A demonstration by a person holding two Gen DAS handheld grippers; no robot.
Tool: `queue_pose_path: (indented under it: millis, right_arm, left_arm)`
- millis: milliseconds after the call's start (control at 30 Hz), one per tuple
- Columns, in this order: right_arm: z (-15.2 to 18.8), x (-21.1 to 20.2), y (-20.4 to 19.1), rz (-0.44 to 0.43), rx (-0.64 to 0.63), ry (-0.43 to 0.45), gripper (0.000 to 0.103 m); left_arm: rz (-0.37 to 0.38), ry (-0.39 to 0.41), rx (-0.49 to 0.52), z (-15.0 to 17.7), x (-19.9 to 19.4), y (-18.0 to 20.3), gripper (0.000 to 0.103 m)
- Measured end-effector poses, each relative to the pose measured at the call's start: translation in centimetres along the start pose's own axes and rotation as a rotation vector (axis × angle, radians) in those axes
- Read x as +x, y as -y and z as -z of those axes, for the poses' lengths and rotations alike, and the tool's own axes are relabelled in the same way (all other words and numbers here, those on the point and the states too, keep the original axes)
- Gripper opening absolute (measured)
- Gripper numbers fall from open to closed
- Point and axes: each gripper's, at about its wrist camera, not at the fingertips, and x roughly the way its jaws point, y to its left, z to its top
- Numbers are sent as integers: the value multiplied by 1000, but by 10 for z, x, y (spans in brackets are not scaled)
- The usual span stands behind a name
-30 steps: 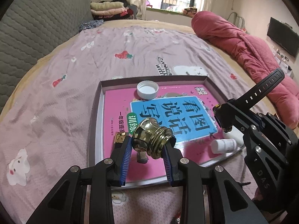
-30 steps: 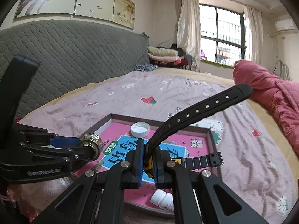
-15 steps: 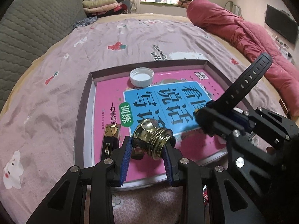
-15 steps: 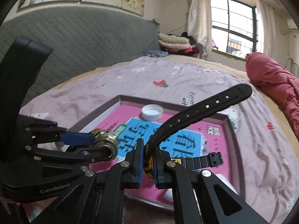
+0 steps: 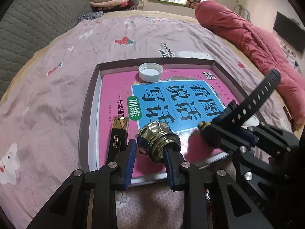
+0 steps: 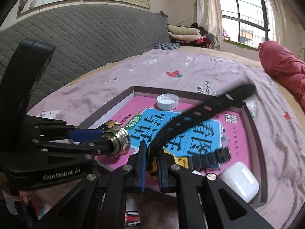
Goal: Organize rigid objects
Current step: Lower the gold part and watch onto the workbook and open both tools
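Observation:
My left gripper (image 5: 150,148) is shut on a shiny brass knob (image 5: 158,139), its jaws still closing, low over the near edge of a pink book in a shallow box tray (image 5: 89,105). From the right wrist view the knob (image 6: 118,143) shows at the left. My right gripper (image 6: 152,152) grips a black watch by its strap (image 6: 200,114), and its jaws are starting to open. The watch's yellow body and other strap end lie on the book. In the left wrist view the strap (image 5: 255,99) slants up at the right.
In the tray lie a white bottle cap (image 5: 150,72) at the far side, a black-and-gold bar (image 5: 119,131) by the left wall and a white earbud case (image 6: 239,181) in the near right corner. A red duvet (image 5: 257,42) and a grey headboard (image 6: 85,38) border the pink bedsheet.
My right gripper has sunk toward the tray with the watch, and the strap now slants lower and is blurred. The left gripper has kept the brass knob in about the same place.

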Motion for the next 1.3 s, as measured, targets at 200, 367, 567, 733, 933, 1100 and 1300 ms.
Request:
queue_pose_path:
  millis: [200,367,567,733,933,1100,1300]
  right_arm:
    - [5,-4,-10,-14,-38,-18,14]
    - [7,-13,-19,-28,-62,-11,44]
    - [8,-26,-24,-3,-85,17,47]
    - [2,-47,-17,16,-53,66,47]
    - [0,-79,3,52,38,132,55]
    - [2,-95,19,117,100,156,55]
    - [7,-110,28,169,136,165,55]
  left_arm:
    - [34,-6,-24,3,-6,-2,29]
    - [37,-9,-19,6,-11,-1,30]
    - [37,-6,-19,8,-16,-1,31]
    - [38,6,-21,11,-28,-3,37]
    - [42,26,-22,12,-42,-5,38]
    - [46,43,-21,14,-53,-2,44]
    - [55,52,-5,18,-66,4,49]
